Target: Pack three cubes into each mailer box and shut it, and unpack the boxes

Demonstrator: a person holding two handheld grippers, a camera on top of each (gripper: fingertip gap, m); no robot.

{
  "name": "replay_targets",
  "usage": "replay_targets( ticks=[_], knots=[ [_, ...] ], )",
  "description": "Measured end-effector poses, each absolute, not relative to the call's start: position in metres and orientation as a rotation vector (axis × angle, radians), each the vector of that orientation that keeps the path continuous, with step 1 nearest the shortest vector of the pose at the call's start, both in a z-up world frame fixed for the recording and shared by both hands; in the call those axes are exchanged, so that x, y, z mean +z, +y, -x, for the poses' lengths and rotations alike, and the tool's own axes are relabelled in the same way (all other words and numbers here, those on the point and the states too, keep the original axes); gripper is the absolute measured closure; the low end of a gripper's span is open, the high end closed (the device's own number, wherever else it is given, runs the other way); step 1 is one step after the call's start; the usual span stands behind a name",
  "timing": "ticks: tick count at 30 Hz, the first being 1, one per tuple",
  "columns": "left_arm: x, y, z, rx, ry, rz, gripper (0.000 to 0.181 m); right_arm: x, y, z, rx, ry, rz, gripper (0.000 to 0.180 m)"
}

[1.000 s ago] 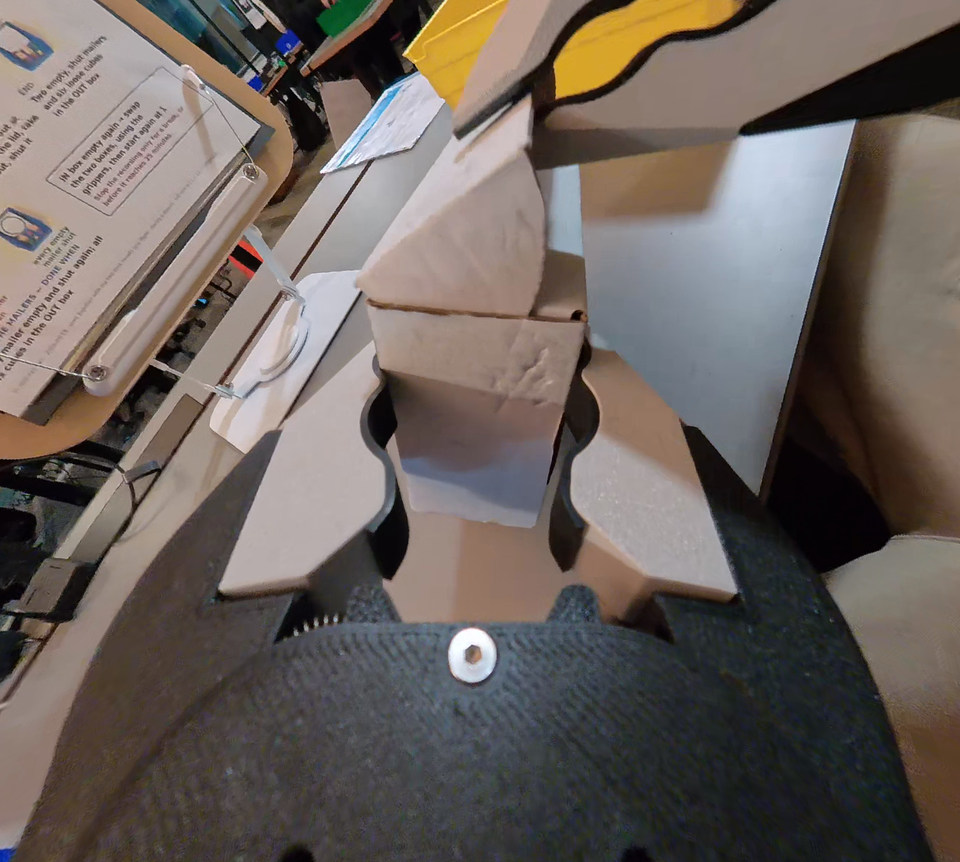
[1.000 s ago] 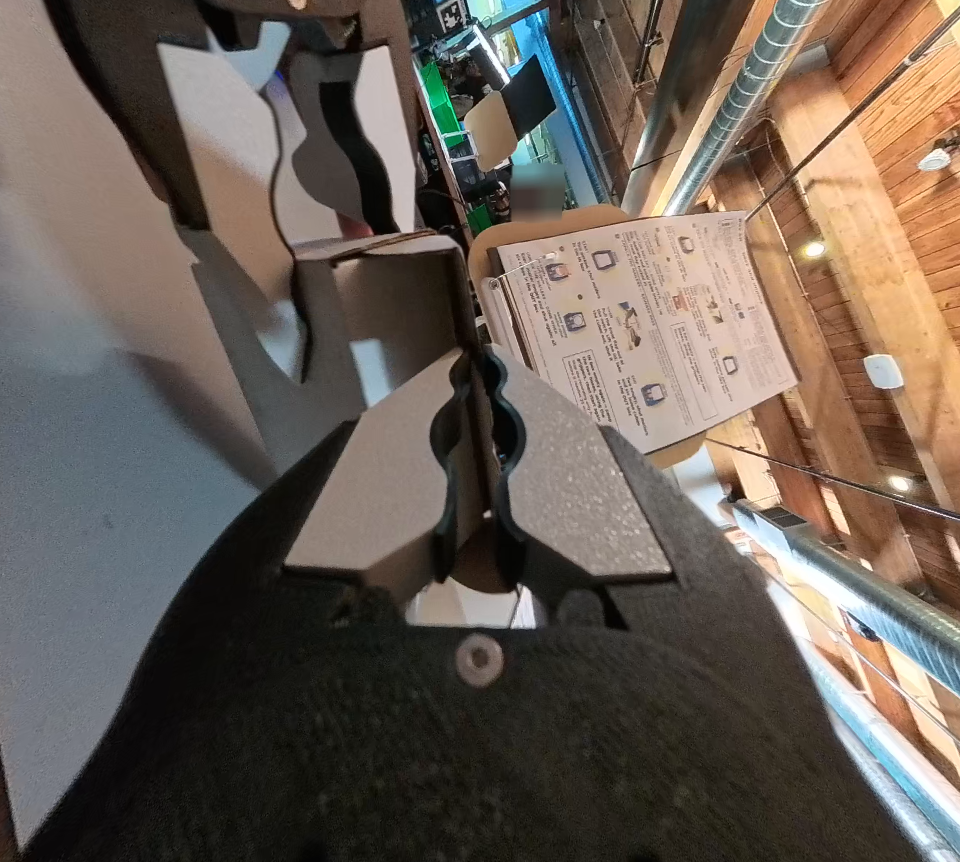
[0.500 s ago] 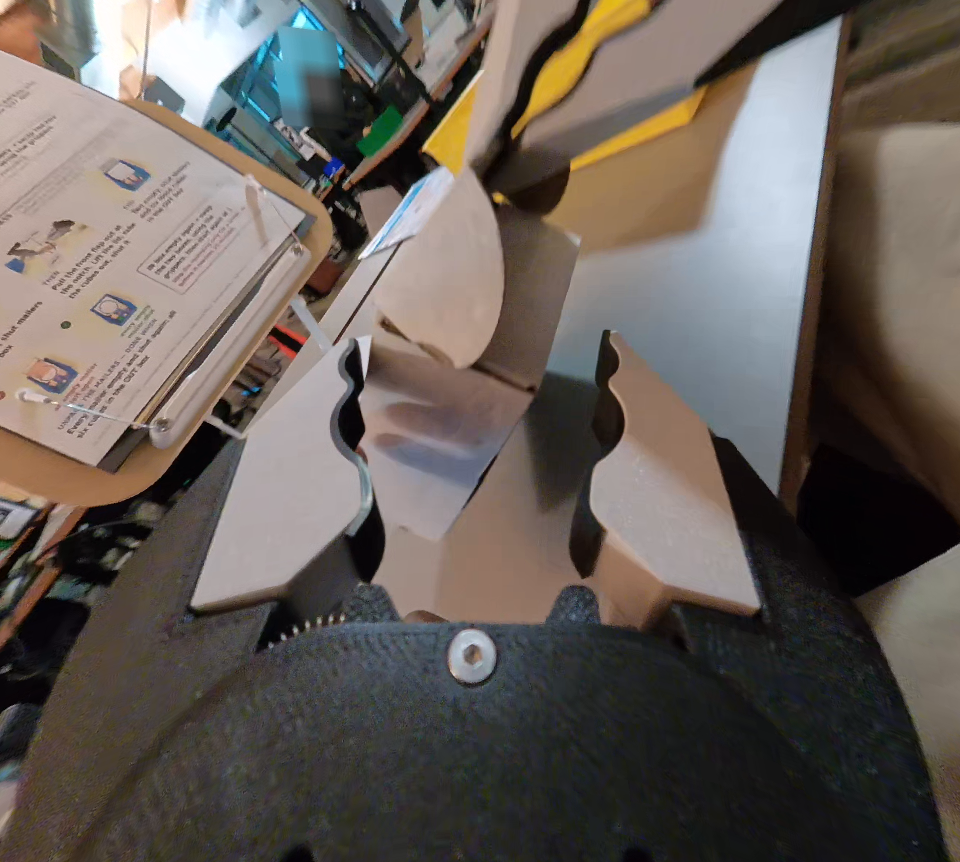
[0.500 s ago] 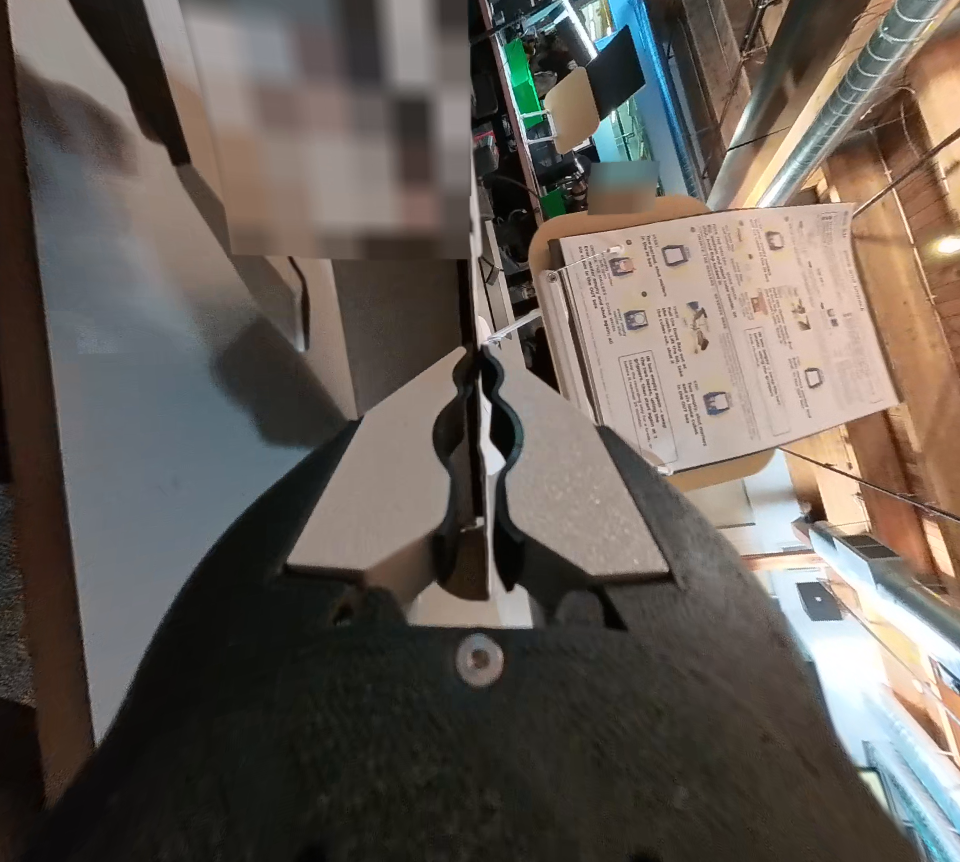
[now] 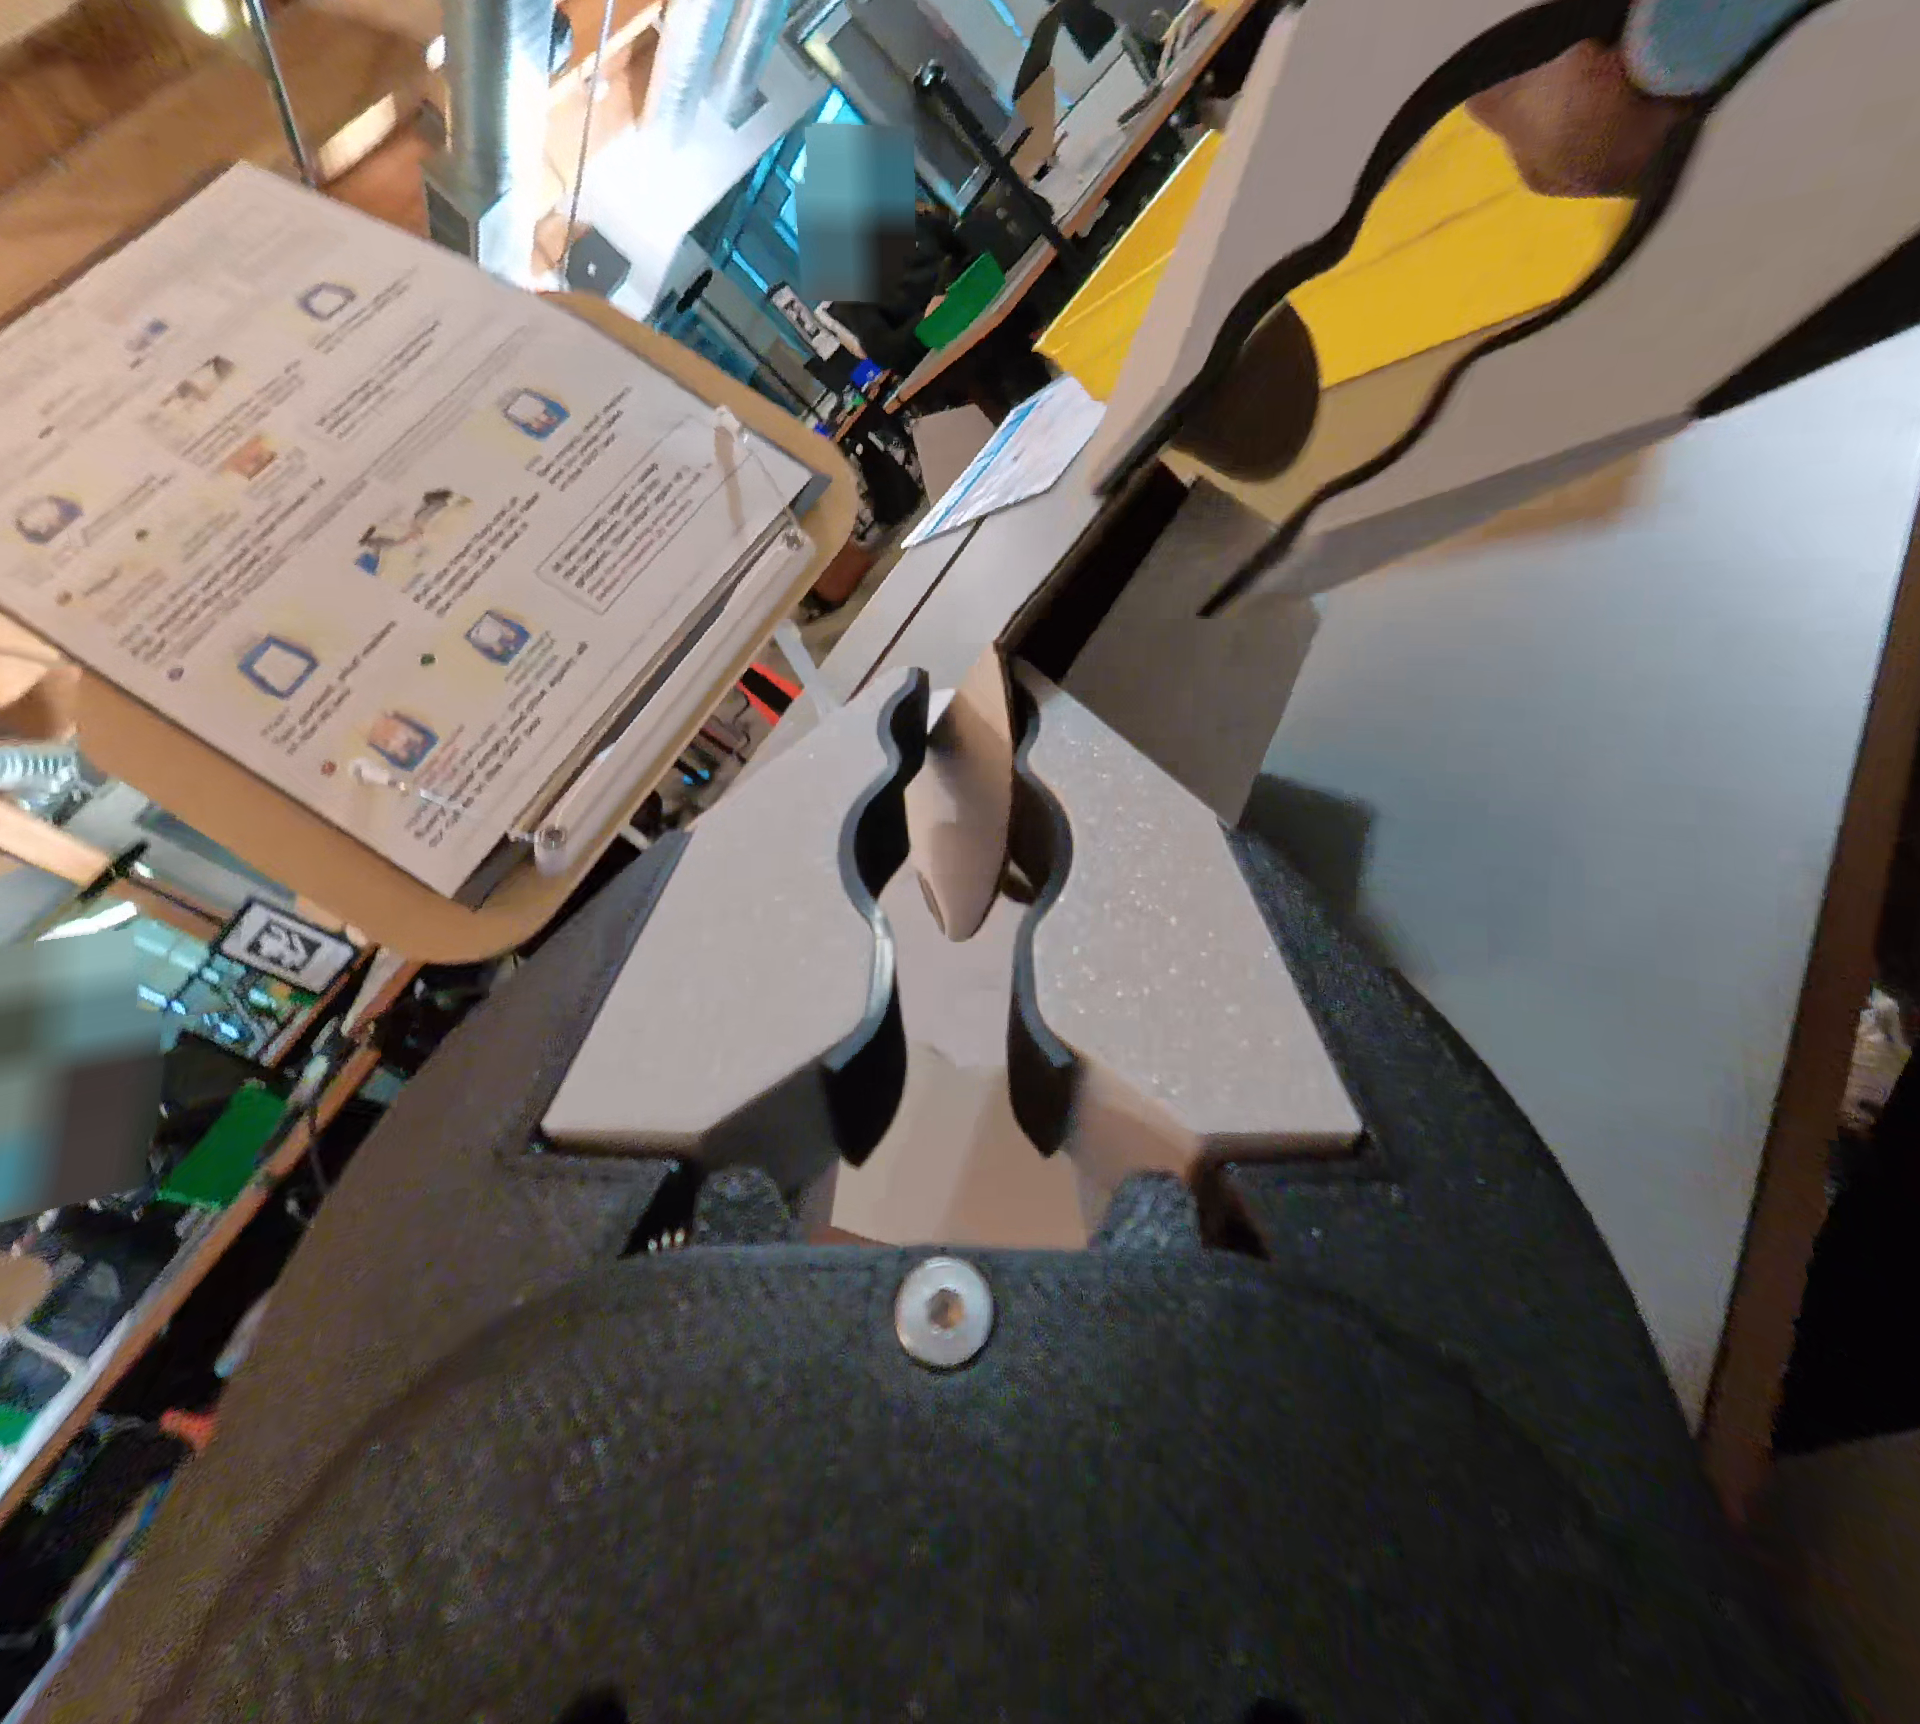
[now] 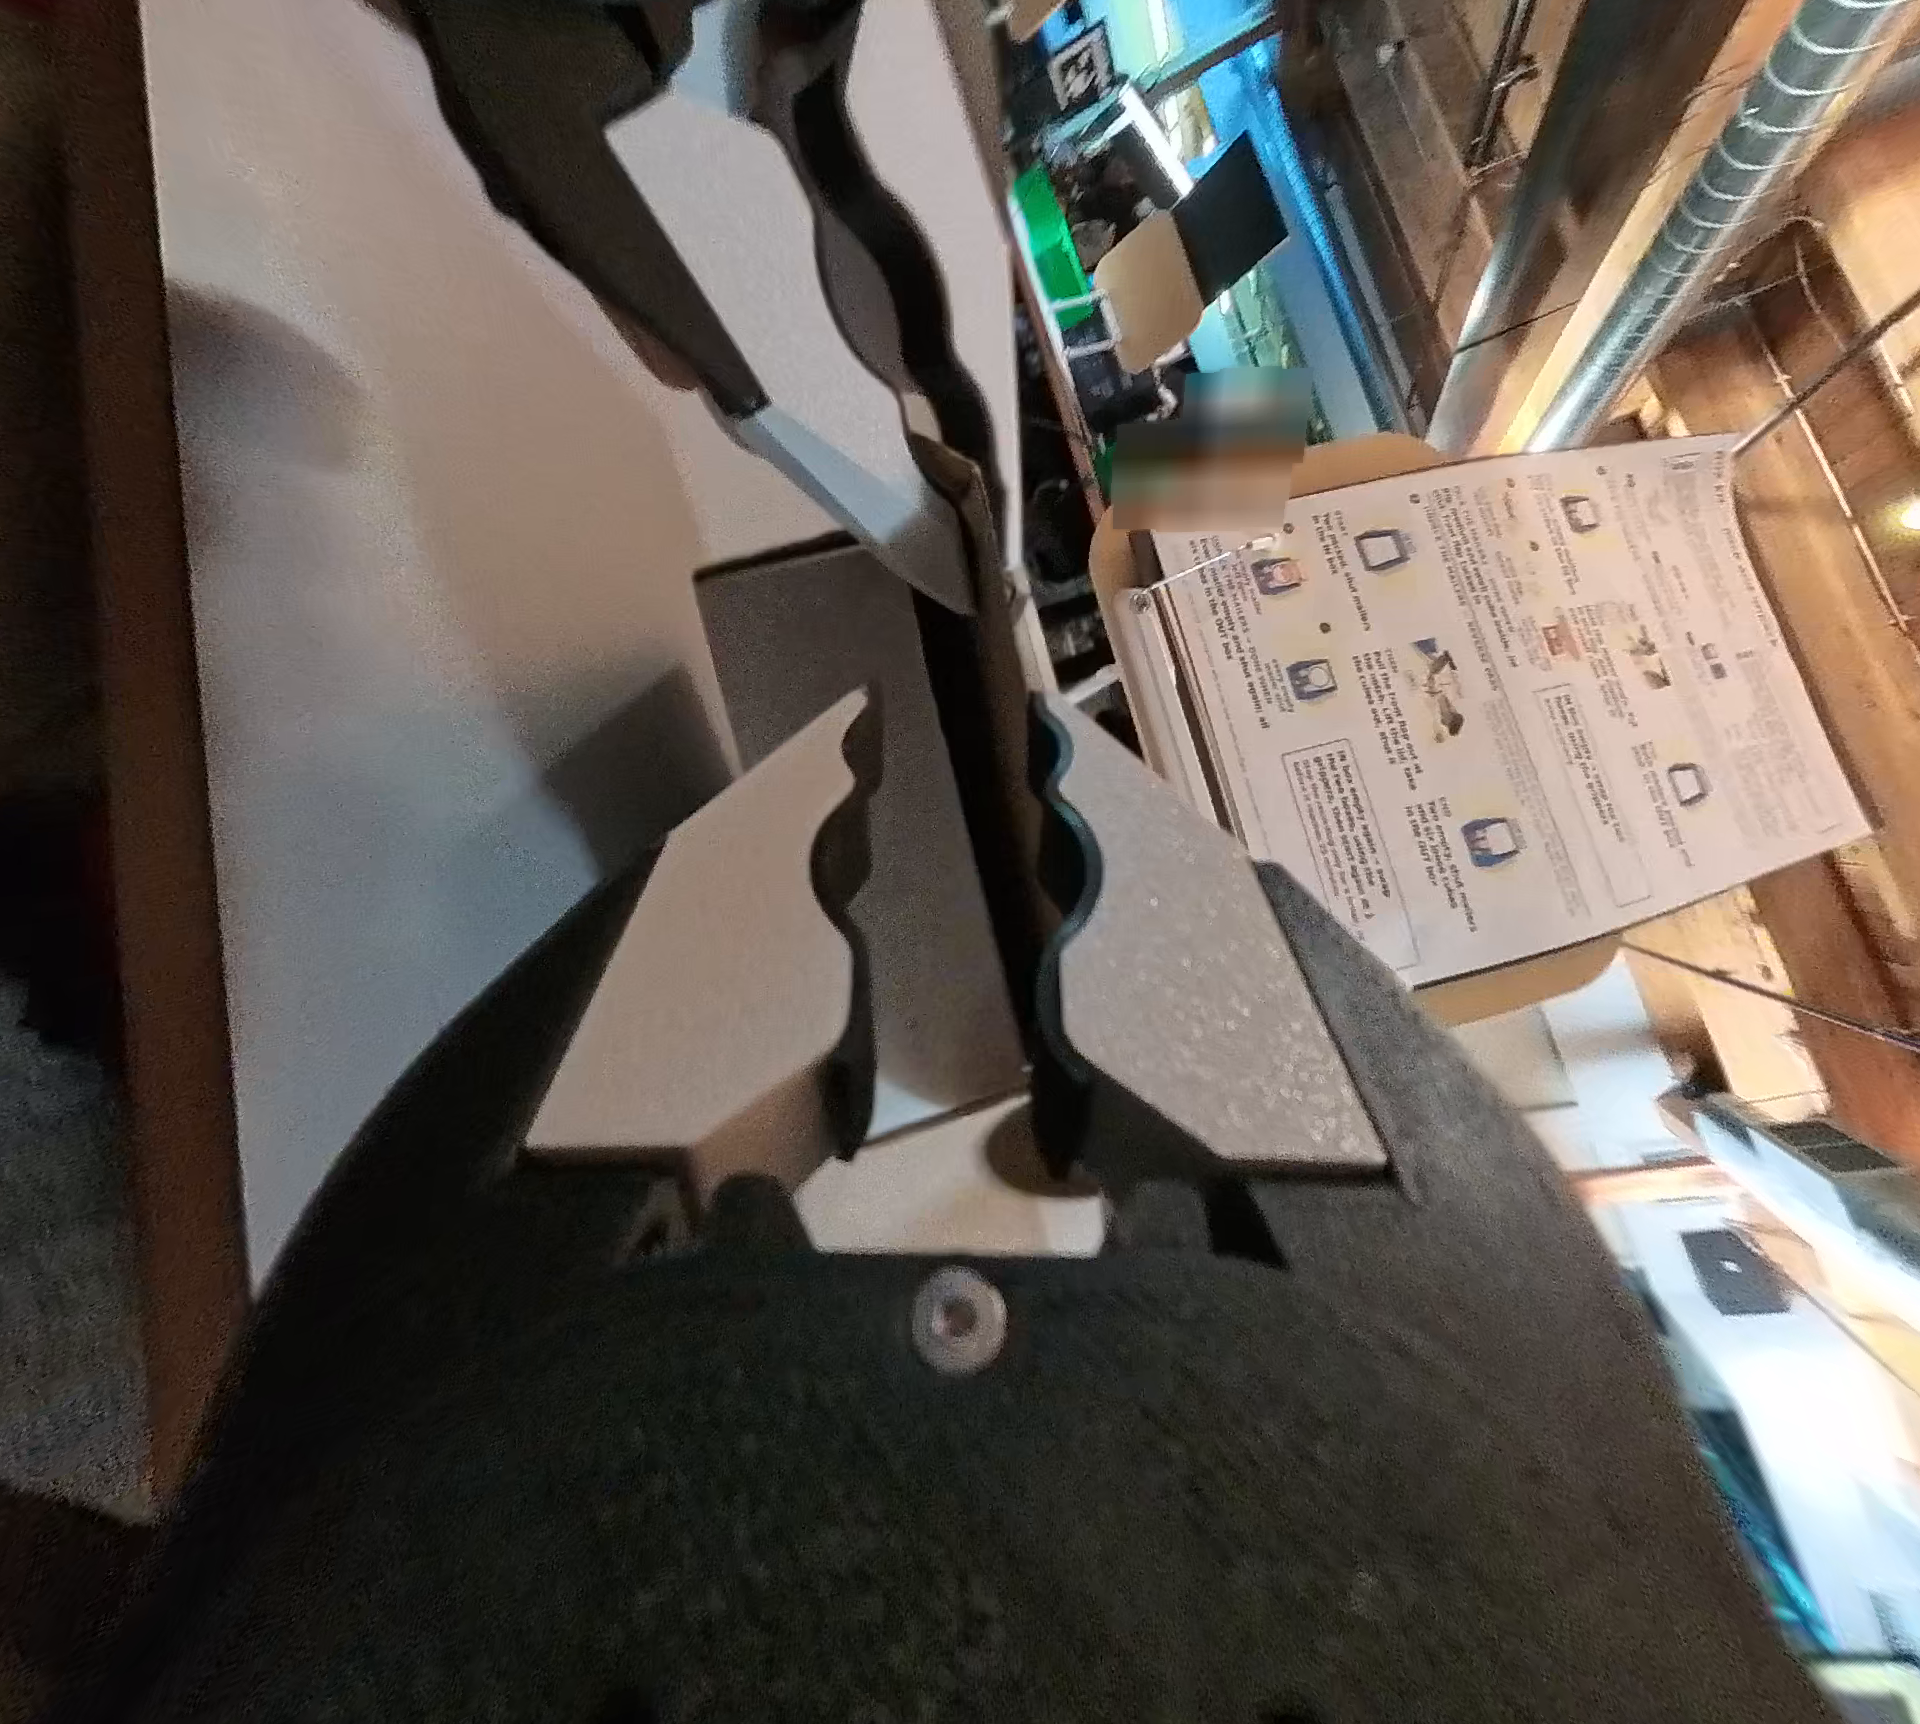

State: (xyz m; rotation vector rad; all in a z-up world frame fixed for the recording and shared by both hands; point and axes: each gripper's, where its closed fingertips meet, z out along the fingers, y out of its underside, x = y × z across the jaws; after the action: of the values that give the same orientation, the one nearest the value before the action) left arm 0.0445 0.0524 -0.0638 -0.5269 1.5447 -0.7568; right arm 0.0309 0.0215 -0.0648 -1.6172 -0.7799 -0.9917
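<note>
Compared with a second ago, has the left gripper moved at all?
Yes. Shut on the mailer box flap, the left gripper has tilted up and leftward: the instruction board has slid from the left edge toward the middle of its view.

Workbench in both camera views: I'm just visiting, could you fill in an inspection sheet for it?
Surface: grey table, partly bare.
Job's things: cardboard mailer box held up between both tongs; no cubes seen.
Clutter: yellow bin; paper sheet.
Grippers: left tongs shut on the mailer box; right tongs open around its edge.
Cables: thin wire by the board.
Surroundings: instruction board, silver ducts.
</note>
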Motion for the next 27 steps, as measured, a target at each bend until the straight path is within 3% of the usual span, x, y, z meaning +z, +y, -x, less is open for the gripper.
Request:
replay_targets(
  ticks=[1,7,11,19,27],
  knots=[
    [-0.064,0.058,-0.046,-0.757,1.537,0.567,0.170,-0.062,0.021,-0.027,-0.969,-0.769,1.585,0.155],
    [-0.061,0.071,-0.051,-0.809,1.502,0.708,0.171,-0.060,0.027,-0.024,-0.812,-0.566,1.530,0.168],
    [-0.063,0.064,-0.049,-0.827,1.535,0.698,0.172,-0.069,0.033,-0.072,-0.711,-0.163,1.679,0.152],
    [-0.058,0.054,-0.050,-0.887,1.560,0.751,0.173,-0.083,0.030,-0.082,-0.343,0.100,1.782,0.139],
    [-0.034,0.087,-0.069,-0.980,1.495,0.966,0.171,-0.105,0.006,-0.079,-0.325,0.059,1.901,0.147]
  ],
)
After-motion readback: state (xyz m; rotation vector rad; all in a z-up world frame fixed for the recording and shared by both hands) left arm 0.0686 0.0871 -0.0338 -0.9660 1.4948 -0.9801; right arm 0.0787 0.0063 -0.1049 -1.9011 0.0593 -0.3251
